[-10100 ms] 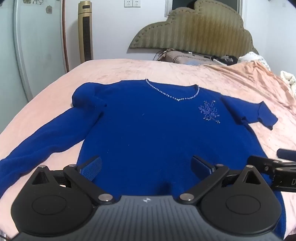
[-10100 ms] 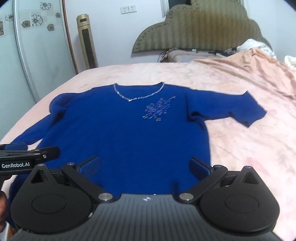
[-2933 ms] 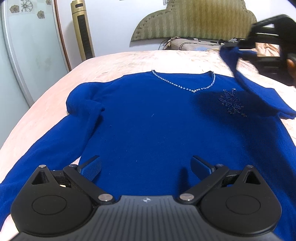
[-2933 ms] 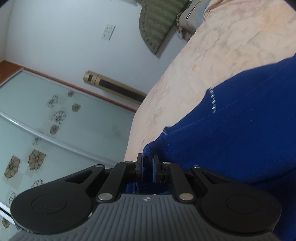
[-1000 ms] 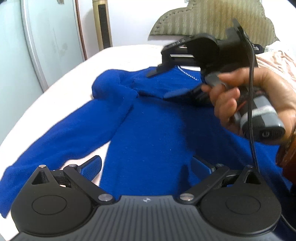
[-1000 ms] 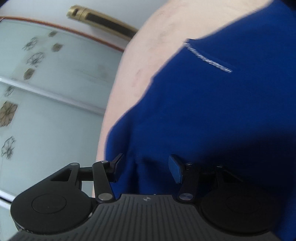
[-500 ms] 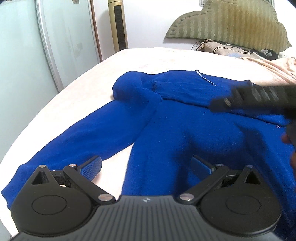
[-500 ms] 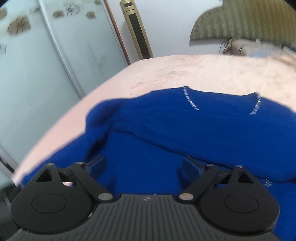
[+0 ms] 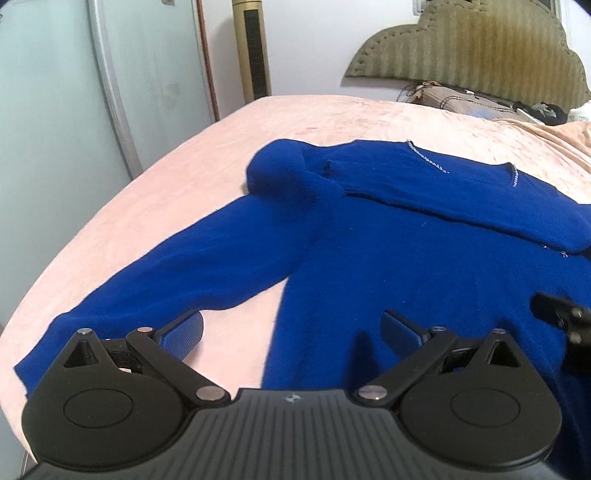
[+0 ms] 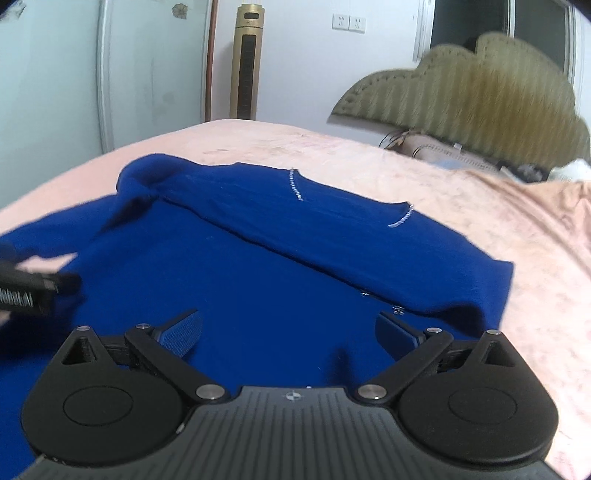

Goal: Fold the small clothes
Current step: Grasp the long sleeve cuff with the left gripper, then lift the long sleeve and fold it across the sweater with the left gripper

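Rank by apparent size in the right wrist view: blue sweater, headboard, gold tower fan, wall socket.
1. blue sweater, though nearest the camera
2. headboard
3. gold tower fan
4. wall socket

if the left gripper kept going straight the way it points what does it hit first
Probably the blue sweater: the open left gripper angles down at its body, near the gap of pink bedspread beside the spread left sleeve. Depth is hard to judge.

left gripper (image 9: 291, 328): jaws wide, empty | right gripper (image 10: 288, 328): jaws just opened wide, empty
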Action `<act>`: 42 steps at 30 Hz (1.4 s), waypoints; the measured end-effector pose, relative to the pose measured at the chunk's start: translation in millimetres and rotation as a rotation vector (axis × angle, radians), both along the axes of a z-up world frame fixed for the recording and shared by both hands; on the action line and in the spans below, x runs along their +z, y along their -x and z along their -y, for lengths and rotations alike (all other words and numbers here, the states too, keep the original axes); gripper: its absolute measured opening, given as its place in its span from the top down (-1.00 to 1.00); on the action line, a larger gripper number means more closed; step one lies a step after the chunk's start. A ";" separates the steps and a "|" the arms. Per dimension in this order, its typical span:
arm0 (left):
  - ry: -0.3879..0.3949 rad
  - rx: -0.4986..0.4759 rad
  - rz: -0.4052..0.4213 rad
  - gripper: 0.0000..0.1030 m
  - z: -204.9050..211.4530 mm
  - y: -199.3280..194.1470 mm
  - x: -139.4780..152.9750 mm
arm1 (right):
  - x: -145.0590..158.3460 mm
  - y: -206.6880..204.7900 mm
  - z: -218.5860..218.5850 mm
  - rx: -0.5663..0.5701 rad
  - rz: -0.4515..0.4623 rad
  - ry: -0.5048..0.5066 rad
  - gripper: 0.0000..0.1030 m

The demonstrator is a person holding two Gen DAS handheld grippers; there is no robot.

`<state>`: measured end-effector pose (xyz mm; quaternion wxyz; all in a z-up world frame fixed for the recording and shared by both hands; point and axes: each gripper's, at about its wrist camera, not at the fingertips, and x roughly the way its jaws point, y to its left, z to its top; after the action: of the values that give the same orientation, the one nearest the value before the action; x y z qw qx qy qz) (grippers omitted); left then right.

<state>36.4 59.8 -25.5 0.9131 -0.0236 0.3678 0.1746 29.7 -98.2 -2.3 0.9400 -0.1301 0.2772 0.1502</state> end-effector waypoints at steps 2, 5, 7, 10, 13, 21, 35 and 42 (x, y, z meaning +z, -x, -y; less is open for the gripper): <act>-0.012 0.020 0.006 -1.00 -3.4 6.4 1.3 | -3.5 3.7 2.8 -0.004 0.008 -0.008 -0.98; -0.008 0.076 0.015 -1.00 -15.8 16.5 1.0 | -9.0 9.1 8.2 -0.027 0.020 -0.016 -0.99; -0.004 0.116 0.025 -1.00 -25.0 24.0 0.5 | -13.0 12.3 10.1 -0.041 0.027 -0.009 -0.99; 0.006 0.177 0.029 -1.00 -39.0 33.7 -1.6 | -16.2 15.7 13.5 -0.032 0.018 -0.024 -0.99; 0.063 0.263 0.051 -1.00 -57.2 48.7 -5.6 | -18.1 17.9 14.8 -0.027 0.015 -0.037 -0.99; 0.537 0.541 0.331 -0.99 -125.4 112.6 -21.1 | -22.5 17.6 22.3 -0.046 -0.006 -0.080 -0.99; 0.631 0.748 0.429 0.37 -185.7 110.0 -27.3 | -31.2 11.3 26.5 -0.060 -0.046 -0.123 -0.99; 0.537 0.667 0.397 0.88 -190.5 109.3 -16.6 | -34.6 8.2 28.6 -0.068 -0.070 -0.144 -0.99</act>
<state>-73.0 250.3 -42.1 0.8215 -0.4087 0.1905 0.3491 21.5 -126.8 -37.0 0.9412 -0.0476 0.3025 0.1424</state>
